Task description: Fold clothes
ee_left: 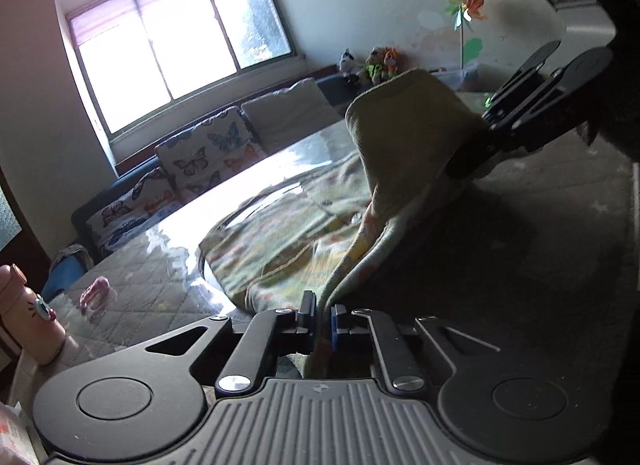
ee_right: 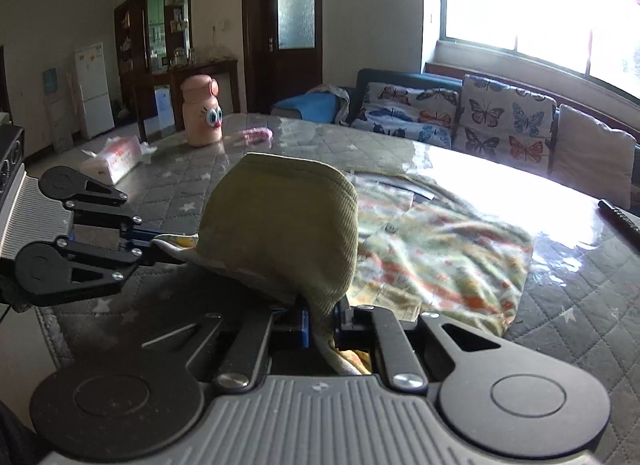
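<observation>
A small patterned garment (ee_left: 280, 241) with an olive-green ribbed hem (ee_left: 404, 129) lies on the quilted grey table; it also shows in the right wrist view (ee_right: 436, 249). My left gripper (ee_left: 322, 321) is shut on the garment's near edge. My right gripper (ee_right: 320, 317) is shut on the green hem (ee_right: 280, 221), which is lifted and arches over the rest of the garment. Each gripper shows in the other's view, the right one (ee_left: 476, 153) and the left one (ee_right: 156, 245), both holding the raised hem.
A pink bottle (ee_right: 201, 115), a tissue pack (ee_right: 114, 163) and a small pink object (ee_right: 258, 133) stand at the table's far end. A black pen (ee_right: 620, 219) lies at the right. A sofa with butterfly cushions (ee_right: 472, 117) runs behind the table under the window.
</observation>
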Demonstrator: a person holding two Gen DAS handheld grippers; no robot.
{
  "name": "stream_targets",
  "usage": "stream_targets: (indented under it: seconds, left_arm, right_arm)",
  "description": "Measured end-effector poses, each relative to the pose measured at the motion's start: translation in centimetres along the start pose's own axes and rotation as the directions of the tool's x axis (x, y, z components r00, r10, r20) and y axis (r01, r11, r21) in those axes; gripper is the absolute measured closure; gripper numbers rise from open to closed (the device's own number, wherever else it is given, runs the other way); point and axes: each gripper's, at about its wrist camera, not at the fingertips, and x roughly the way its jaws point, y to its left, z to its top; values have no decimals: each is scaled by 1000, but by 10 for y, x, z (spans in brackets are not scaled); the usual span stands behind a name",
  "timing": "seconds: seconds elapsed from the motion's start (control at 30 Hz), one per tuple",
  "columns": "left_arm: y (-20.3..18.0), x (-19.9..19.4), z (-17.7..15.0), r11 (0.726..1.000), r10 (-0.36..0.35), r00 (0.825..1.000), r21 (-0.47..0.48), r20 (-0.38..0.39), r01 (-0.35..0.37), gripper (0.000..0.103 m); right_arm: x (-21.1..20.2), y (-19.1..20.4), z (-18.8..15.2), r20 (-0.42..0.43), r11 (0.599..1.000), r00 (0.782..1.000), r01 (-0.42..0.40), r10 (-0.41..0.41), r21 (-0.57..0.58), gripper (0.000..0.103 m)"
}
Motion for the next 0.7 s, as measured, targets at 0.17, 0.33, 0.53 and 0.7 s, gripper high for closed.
stream_targets:
  seconds: [0.17,0.33,0.53,0.7]
  left_arm:
    - [-1,-40,9,998,-64,997,-26,30,65,96]
    - [1,-62,21,994,-96,994,-44,45,98,96]
    - [20,-43,36,993,-86,996,-82,38,89,95]
    - [49,-9,52,987,-75,997,-139,16,76,95]
  right_arm:
    - [-33,5,0,15,999,999,-39,39,-3,94]
    - [-60,12,9,16,997,998,-67,67,-47,94]
    - [-46,-2,36,5,996,997,-75,75,-55,94]
    - [-16,-26,64,-23,995,996,-89,88,-38,94]
